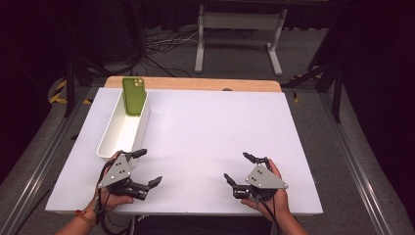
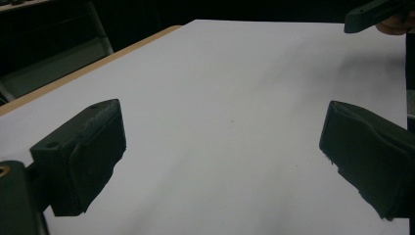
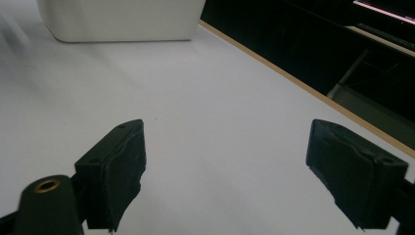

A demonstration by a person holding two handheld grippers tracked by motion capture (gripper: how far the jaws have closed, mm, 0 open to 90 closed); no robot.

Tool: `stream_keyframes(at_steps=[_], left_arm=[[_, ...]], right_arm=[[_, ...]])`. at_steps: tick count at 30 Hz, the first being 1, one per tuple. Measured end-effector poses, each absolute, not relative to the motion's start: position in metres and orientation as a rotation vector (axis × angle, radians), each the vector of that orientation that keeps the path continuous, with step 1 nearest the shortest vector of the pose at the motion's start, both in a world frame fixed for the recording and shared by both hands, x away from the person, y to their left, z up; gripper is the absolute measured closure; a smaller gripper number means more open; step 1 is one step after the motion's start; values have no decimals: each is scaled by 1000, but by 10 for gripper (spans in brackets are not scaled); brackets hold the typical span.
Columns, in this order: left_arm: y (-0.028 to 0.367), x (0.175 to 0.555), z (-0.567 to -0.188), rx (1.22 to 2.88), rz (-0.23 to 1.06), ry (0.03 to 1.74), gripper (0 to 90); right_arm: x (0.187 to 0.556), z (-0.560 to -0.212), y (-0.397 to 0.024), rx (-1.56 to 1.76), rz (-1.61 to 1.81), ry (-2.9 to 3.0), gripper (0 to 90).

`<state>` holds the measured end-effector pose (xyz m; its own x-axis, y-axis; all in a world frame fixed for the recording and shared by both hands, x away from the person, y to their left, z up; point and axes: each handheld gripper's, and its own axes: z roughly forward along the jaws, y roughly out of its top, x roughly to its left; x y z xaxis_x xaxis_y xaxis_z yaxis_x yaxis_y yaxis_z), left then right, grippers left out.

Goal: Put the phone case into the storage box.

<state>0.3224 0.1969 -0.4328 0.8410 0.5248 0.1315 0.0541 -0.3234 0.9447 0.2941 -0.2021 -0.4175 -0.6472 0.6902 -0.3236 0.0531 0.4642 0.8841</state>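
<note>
A green phone (image 1: pixel 134 95) leans in the far end of a long white bin (image 1: pixel 113 142) at the upper left of the high view. Its long axis runs up and down the frame, the camera end at the top, resting on the bin's far rim, the lower end down inside. Its back faces up, plain green with a cluster of lenses in the top corner. The bin lies lengthwise on the white table (image 1: pixel 205 132). The left gripper (image 1: pixel 147 167) sits at the lower left, just beside the bin's near end, jaws spread wide with nothing between. The right gripper (image 1: pixel 237 166) at the lower right is likewise spread and empty.
</note>
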Motion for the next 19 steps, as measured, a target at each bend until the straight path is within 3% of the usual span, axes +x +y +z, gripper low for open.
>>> stream_keyframes(at_steps=[19], left_arm=[[192, 323, -433, 1882, 507, 431, 51]], right_arm=[[294, -418, -203, 613, 1194, 2041, 163]])
